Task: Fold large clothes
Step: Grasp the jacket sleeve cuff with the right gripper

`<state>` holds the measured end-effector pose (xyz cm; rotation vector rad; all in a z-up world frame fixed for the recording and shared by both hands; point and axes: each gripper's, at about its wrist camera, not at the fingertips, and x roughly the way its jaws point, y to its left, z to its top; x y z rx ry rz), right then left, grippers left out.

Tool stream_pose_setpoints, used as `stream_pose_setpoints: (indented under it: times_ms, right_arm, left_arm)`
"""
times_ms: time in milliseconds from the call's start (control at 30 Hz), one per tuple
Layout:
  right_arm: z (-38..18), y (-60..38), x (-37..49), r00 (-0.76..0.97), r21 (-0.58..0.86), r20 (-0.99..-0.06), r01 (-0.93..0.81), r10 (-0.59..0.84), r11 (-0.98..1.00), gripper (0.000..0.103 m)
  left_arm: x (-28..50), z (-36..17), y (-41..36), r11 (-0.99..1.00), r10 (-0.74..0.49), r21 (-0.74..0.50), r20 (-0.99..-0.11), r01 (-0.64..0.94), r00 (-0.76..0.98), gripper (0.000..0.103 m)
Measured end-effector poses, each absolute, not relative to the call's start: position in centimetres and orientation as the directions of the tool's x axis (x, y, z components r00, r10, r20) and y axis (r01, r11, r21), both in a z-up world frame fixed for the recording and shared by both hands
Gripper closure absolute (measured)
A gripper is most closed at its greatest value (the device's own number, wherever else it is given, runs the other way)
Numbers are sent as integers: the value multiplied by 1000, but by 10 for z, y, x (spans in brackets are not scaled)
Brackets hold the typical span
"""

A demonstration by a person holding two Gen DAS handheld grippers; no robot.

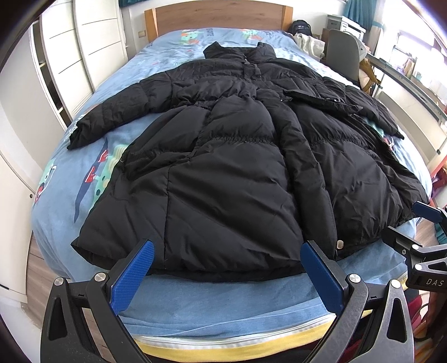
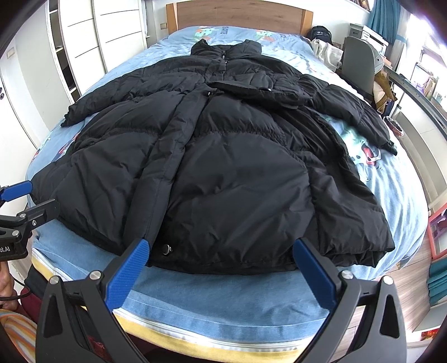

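Observation:
A long black padded coat (image 1: 237,156) (image 2: 223,156) lies face up on the bed, collar toward the headboard and hem at the near edge. Its left sleeve (image 1: 111,111) stretches out to the left; its right sleeve (image 2: 354,111) lies out to the right. My left gripper (image 1: 226,251) hovers open just before the hem, left of the front placket, with nothing between its blue pads (image 1: 134,276). My right gripper (image 2: 220,248) is open too, at the hem right of the snap button (image 2: 166,248). Each gripper shows at the edge of the other's view.
The bed (image 1: 223,301) has a blue cartoon-print sheet and a wooden headboard (image 1: 218,14). White wardrobes (image 1: 69,55) line the left side. A grey chair (image 2: 357,61), a bag and shelves crowd the right side. Pale clothes (image 2: 324,53) lie at the far right corner.

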<state>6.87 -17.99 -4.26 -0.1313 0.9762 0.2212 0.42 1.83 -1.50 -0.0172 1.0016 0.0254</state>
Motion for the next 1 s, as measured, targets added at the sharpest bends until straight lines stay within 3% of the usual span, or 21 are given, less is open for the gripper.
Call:
stream_pose_setpoints:
  times_ms: [133,267,400,700,900,1000]
  right_arm:
    - [-42,-185,72,534,10,-835,-230,135,973,0]
    - [-28,-195,82,560,18,-818,-204,131,979,0]
    - [2,-212,107,623,32,-771,-167,130,985,0]
    - [71,-292,215,744,258,-654,50,136,965,0]
    - [97,-344,296,781,337,-620,179,75,924,0]
    - [79,-381,333,781,431,-620,254,79,866,0]
  left_arm:
    - [7,-15,22,998,46,23,-842,-50,538,0]
    - [13,0,33,987,160,122,-805,-105,572,0]
    - [28,28,52,972,234,169,-740,-162,631,0]
    - [80,112,99,930,368,211,-559,-301,743,1]
    - [123,155,140,912,384,87,-529,-401,757,1]
    - [145,160,152,891,406,52,-533,-451,742,1]
